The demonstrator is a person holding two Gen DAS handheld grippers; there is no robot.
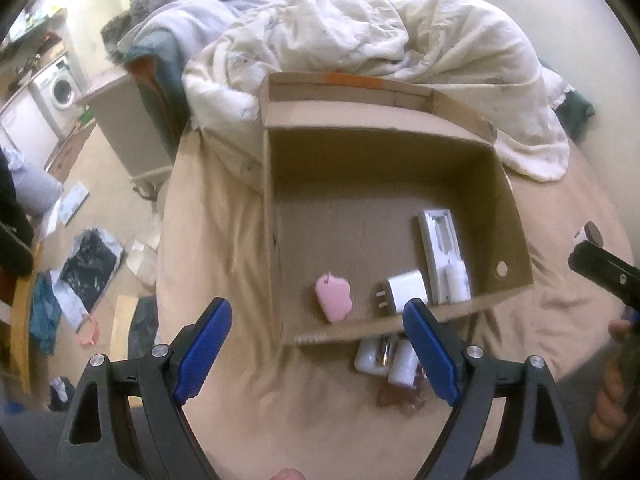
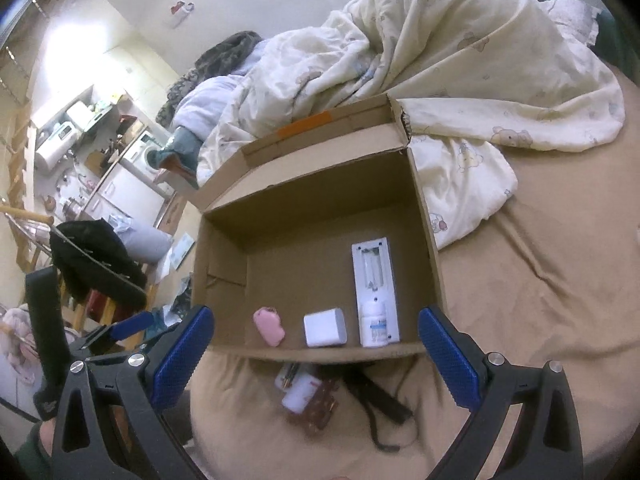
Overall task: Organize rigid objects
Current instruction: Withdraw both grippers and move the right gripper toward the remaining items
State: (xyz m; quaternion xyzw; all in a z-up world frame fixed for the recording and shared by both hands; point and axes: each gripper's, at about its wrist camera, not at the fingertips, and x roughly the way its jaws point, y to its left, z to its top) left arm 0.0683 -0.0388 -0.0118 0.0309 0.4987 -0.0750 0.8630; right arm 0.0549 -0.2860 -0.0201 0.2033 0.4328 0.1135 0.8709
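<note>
An open cardboard box [image 1: 276, 216] [image 2: 424, 216] sits on the tan bed. Inside lie a pink case [image 1: 333, 297] [image 2: 269, 326], a white charger plug [image 1: 403, 289] [image 2: 324, 327], a white remote with its battery bay open [image 1: 438, 246] [image 2: 374, 272] and a small white bottle [image 1: 456, 280] [image 2: 374, 322]. In front of the box lie a white item with a metal part [image 1: 374, 354] [image 2: 288, 376], a white tube [image 1: 402, 364] [image 2: 300, 394], a brown patterned item [image 2: 322, 406] and a black strap [image 2: 380, 400]. My left gripper [image 1: 320, 344] is open and empty above the box's near wall. My right gripper [image 2: 316, 356] is open and empty there too.
A crumpled cream duvet [image 1: 380, 36] [image 2: 460, 60] lies behind and right of the box. The floor to the left holds clothes and bags [image 1: 88, 264]. A chair with dark clothing [image 2: 92, 264] stands left. The other gripper shows at the edge of each view [image 1: 604, 272] [image 2: 120, 328].
</note>
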